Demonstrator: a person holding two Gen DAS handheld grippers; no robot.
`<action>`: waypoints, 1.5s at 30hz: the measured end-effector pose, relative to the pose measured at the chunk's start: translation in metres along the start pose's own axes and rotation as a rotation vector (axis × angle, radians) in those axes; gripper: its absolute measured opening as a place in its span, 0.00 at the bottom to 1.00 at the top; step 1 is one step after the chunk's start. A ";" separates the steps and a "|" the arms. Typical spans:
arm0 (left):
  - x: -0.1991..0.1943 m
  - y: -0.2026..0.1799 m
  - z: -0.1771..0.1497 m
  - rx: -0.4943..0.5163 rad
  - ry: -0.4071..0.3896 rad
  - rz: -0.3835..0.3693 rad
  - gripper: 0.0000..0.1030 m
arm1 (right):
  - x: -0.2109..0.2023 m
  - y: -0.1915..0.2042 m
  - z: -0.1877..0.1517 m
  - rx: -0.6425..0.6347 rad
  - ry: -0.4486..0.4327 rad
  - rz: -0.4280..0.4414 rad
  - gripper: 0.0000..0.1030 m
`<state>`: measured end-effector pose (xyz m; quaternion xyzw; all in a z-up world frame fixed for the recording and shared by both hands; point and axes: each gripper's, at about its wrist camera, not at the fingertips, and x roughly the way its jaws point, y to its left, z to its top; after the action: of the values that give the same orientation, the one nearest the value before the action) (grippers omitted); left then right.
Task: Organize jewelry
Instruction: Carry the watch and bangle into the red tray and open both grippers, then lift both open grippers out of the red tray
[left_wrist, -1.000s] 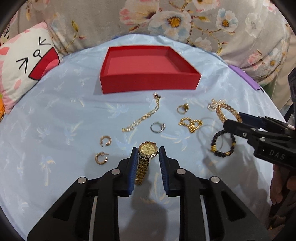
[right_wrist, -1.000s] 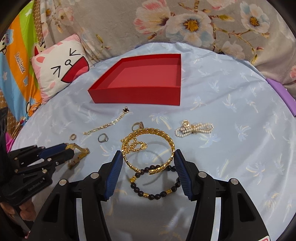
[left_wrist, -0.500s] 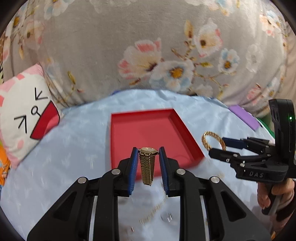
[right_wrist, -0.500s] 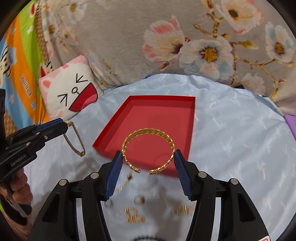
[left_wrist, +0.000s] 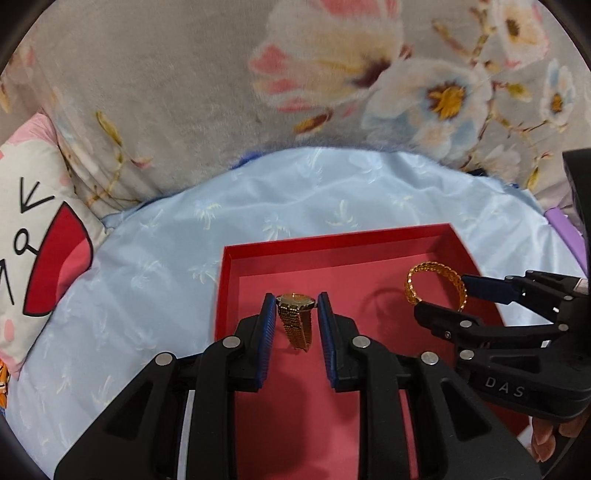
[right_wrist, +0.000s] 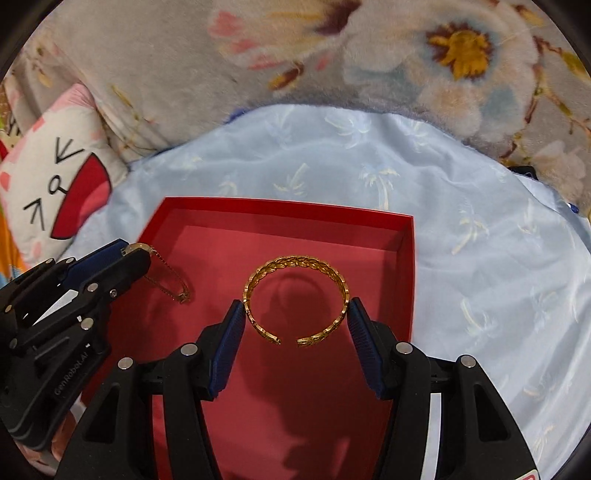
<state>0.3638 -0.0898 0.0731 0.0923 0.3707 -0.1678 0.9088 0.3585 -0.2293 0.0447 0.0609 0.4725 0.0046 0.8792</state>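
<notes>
- Left tool: pinching the gold watch by its case, strap hanging straight down, clear of the floor of the red box. It sits over the box's left half, nearer the left wall than the right.
- Right tool: pinching the gold cuff bracelet across its width, pads on the two sides, open gap facing back toward the tool. It's over the box's right half, nr the right wall.
- Key relation: both pieces are already inside the box outline w/ the floor directly below, so the next move looks like lower + release, no more sideways travel. Each tool is nearest its own side; they're apart, no crossing needed.
- Views: the left wrist view shows the watch face-on and the bracelet edge-on, upright in the right tool. The right wrist view shows the bracelet's full ring + its shadow on the floor, and the watch strap side-on, dangling from the left tool.
- Box lies on the pale blue sheet of the bed, cat pillow off its left.
</notes>
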 end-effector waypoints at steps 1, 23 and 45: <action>0.008 0.000 0.001 -0.002 0.011 0.008 0.22 | 0.007 -0.001 0.003 -0.001 0.014 -0.007 0.54; -0.075 0.024 -0.031 -0.030 -0.087 0.104 0.72 | -0.087 -0.018 -0.059 -0.001 -0.104 0.058 0.68; -0.170 0.029 -0.249 -0.125 0.036 0.091 0.81 | -0.165 -0.031 -0.278 0.037 -0.146 -0.074 0.72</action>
<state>0.1009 0.0505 0.0173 0.0550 0.3919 -0.1012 0.9128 0.0344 -0.2426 0.0259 0.0600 0.4092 -0.0413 0.9095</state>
